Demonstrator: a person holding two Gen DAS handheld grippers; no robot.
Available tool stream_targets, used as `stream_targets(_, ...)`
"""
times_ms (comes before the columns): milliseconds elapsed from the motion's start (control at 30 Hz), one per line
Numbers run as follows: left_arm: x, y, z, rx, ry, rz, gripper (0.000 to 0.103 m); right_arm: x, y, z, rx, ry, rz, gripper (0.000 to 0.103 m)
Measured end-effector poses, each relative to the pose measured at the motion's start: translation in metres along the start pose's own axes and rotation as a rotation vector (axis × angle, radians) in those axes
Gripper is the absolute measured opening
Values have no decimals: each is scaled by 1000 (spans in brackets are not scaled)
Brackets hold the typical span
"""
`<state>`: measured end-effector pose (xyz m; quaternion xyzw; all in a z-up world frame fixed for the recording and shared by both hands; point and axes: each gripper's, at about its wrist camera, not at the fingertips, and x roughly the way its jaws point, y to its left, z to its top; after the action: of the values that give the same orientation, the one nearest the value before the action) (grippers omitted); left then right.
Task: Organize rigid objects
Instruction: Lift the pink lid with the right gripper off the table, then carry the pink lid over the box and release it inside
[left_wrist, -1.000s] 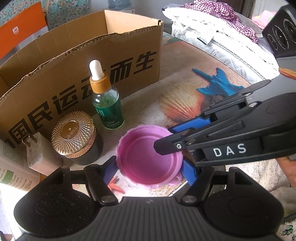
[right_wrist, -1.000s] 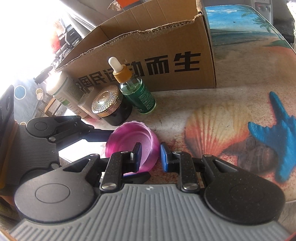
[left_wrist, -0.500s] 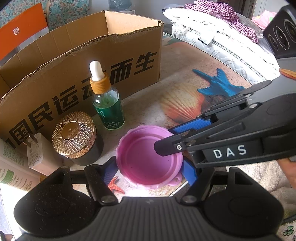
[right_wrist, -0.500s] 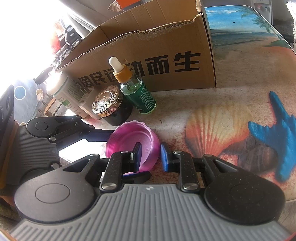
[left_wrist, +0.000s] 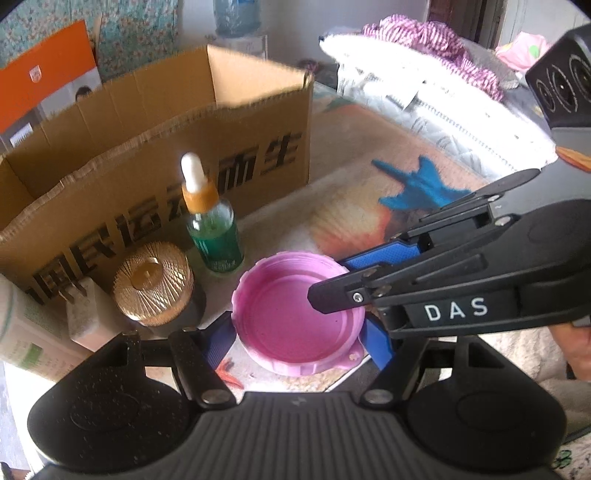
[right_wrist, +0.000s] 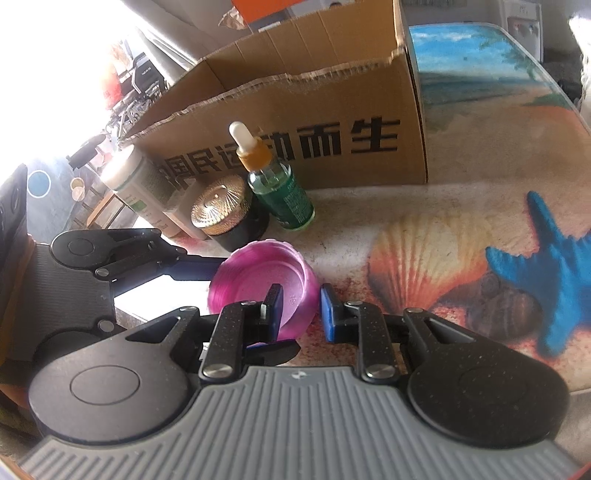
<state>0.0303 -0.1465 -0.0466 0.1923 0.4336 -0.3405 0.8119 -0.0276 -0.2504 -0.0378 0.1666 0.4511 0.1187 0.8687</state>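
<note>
A pink plastic lid (left_wrist: 295, 314) lies open side up on the beach-print table. My left gripper (left_wrist: 297, 341) straddles it, with one blue pad at each side of its rim. My right gripper (right_wrist: 300, 308) has one blue pad inside the lid (right_wrist: 258, 280) and one outside its wall, with a gap still showing. It also shows in the left wrist view (left_wrist: 354, 280), reaching in from the right. A green dropper bottle (left_wrist: 212, 225) and a dark jar with a gold lid (left_wrist: 155, 284) stand just behind the lid.
An open cardboard box (left_wrist: 155, 173) with black characters stands behind the bottle. A white plug (left_wrist: 83, 314) and a white-green container (right_wrist: 136, 184) sit at the left. White and checked cloth (left_wrist: 424, 74) lies at the far right.
Both views have tilted and drawn back slightly, so the box's inside shows more. The pink lid sits slightly higher between the fingers; grips look unchanged.
</note>
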Motion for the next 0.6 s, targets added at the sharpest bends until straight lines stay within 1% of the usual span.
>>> stream_targets(100,-21,-2,6,6,-54,6,74,-16,7,3,-16,-39,-7,20)
stream_targets(167,-39,-3,12,16,-104,17,74,-30,14,7,-31,-73,-9,20)
stream_targets(267,-65,0,22,29,-174,39,74,-56,28,20,-75,-142,-10,21)
stream_targets(367,-87,12,37,30,-237,65,74,-80,43,38,-125,-213,6,21)
stream_targets(500,-106,36,60,7,-277,80,74,-97,61,73,-209,-274,38,20)
stream_targets(600,-105,59,82,-21,-264,78,74,-93,67,106,-263,-279,46,21)
